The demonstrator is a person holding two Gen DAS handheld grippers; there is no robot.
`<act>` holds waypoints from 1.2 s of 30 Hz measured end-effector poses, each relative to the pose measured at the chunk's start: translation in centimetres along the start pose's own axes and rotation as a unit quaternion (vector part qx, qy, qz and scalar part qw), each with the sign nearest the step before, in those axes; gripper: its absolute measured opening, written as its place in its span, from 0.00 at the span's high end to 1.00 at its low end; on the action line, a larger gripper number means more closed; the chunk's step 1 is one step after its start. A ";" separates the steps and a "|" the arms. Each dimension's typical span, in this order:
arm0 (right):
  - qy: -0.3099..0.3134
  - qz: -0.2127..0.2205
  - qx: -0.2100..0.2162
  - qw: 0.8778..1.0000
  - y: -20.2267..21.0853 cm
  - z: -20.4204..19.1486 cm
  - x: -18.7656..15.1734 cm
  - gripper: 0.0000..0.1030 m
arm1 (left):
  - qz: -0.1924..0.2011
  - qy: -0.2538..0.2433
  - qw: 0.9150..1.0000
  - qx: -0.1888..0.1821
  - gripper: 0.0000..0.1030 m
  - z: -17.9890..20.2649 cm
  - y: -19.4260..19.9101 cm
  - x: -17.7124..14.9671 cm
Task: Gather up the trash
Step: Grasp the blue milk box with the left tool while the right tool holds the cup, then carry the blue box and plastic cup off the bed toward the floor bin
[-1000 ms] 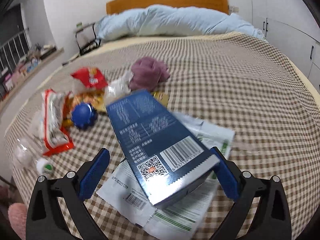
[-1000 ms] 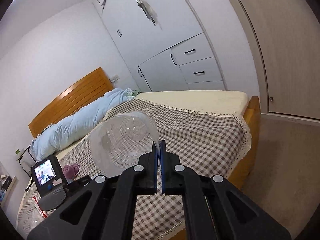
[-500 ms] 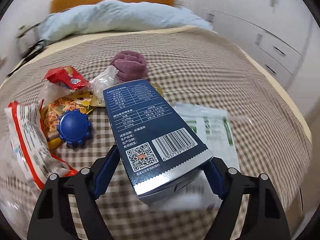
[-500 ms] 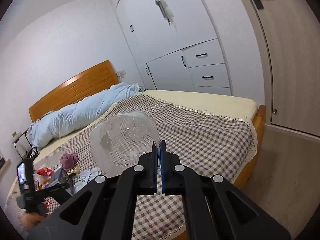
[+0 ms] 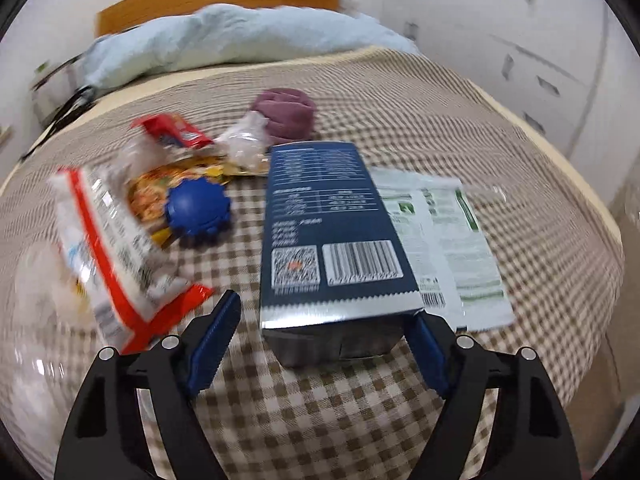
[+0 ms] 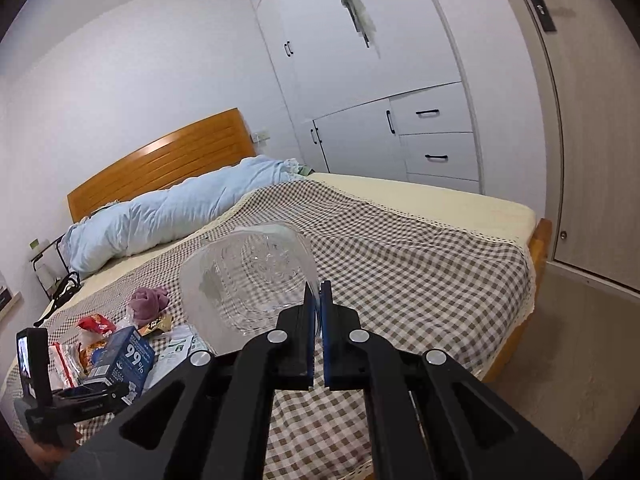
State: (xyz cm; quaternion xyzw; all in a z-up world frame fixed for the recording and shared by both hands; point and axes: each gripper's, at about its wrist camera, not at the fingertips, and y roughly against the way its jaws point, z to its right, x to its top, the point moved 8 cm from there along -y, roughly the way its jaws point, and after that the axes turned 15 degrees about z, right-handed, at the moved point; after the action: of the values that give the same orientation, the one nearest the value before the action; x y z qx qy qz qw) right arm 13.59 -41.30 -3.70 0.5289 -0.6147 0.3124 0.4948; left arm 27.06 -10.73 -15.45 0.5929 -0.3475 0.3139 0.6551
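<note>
1. At the far left of the left wrist view, a red-and-white wrapper [image 5: 104, 248] and a blue round lid [image 5: 198, 210] lay on the checked bedcover [image 5: 400, 128]. Both sat just beside the left finger [image 5: 216, 336]. Any closing sweep on that side had to stay clear of them, or it would drag them along.
2. The left gripper [image 5: 324, 316] straddled the near end of the blue box [image 5: 332, 232], which lay on the cover. Its jaws had just been closing with the box between them. The right pad seemed to touch the box's corner, while the left pad stood off with a gap, so the box was not yet gripped.
3. To do this well, I would centre the box between the pads, square them to its long sides, and close on the stiff edges rather than the crushed open end.
4. White-and-green pouches [image 5: 452, 248] lay flat, partly under the box's right side. Lifting straight up should keep them from sliding off with it.
5. The right gripper [image 6: 317, 296] had its fingers pressed together on the wall of a clear cup [image 6: 248, 276], held above the bed with its mouth toward the camera. It looked like the likely receptacle, though the box seemed too large for it.
6. Right of the cup, the cover was bare up to the wooden foot rail [image 6: 540, 240], with open floor [image 6: 580, 360] beyond. That side offered room to carry things away.
</note>
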 end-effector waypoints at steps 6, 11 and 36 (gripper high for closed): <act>0.002 0.000 0.007 1.000 0.1 -0.5 -0.1 0.97 | 0.009 0.069 0.998 0.010 0.28 -0.5 -0.3 -0.5; -0.003 0.001 0.009 1.000 0.3 -0.3 0.1 0.97 | 0.035 0.090 0.995 0.027 0.41 -0.8 -0.6 0.3; 0.024 0.003 0.073 0.997 3.9 -3.9 -0.6 0.97 | 0.144 0.051 0.988 -0.033 0.43 0.1 10.8 5.4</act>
State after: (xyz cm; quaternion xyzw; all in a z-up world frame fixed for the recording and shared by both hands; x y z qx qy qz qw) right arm 10.92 -36.59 -2.53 0.5542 -0.5797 0.3708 0.4683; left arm 21.20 -9.75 -4.94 0.4978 -0.4056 0.4231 0.6393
